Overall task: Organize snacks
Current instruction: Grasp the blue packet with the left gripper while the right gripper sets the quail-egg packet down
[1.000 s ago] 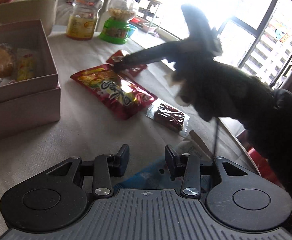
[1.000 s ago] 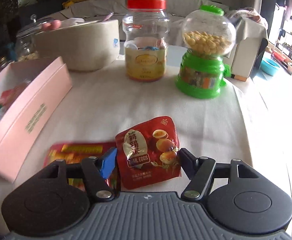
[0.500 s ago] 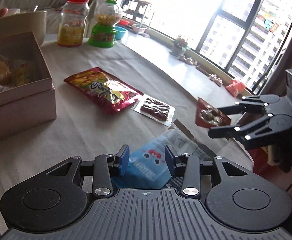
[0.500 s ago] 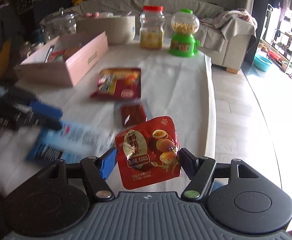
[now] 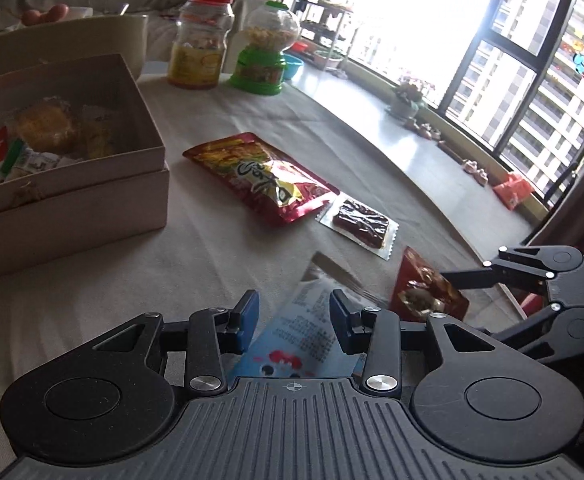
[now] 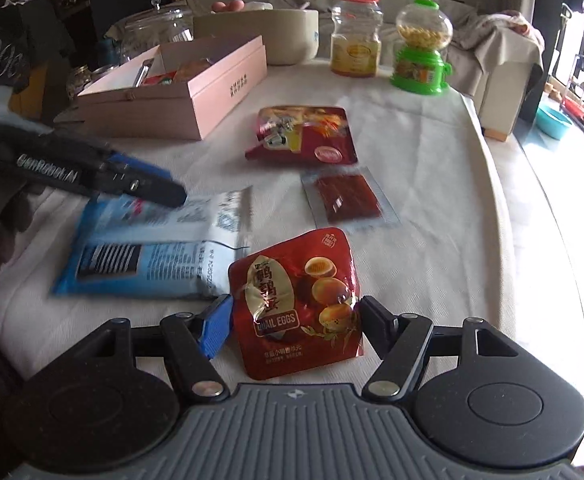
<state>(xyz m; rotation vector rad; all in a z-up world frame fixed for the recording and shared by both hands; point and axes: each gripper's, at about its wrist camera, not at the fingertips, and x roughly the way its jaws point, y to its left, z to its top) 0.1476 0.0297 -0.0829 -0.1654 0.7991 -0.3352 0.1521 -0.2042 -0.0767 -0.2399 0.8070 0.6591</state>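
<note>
My right gripper [image 6: 296, 320] is shut on a red quail-egg packet [image 6: 296, 300], holding it by its two side edges just above the tablecloth. In the left wrist view the right gripper [image 5: 436, 298] comes in from the right with the quail-egg packet [image 5: 424, 288] in it. A blue snack packet [image 6: 143, 264] lies flat beside it. My left gripper [image 5: 294, 320] hovers over the blue packet [image 5: 292, 344], jaws apart; the packet passes under them and I see no pad pressing on it. An open pink box [image 5: 71, 200] with several snacks inside stands at the left.
A large red chip packet [image 6: 312, 136] and a clear-wrapped dark red bar [image 6: 348, 200] lie mid-table. At the far end stand a red-lidded jar [image 6: 356, 36], a green candy dispenser [image 6: 422, 48] and a beige bowl [image 6: 287, 36]. The table's edge [image 6: 492, 200] runs along the right.
My right gripper has carried the quail-egg packet from the far end by the jar and dispenser back to the near end, beside the blue packet. The left gripper has hardly moved.
</note>
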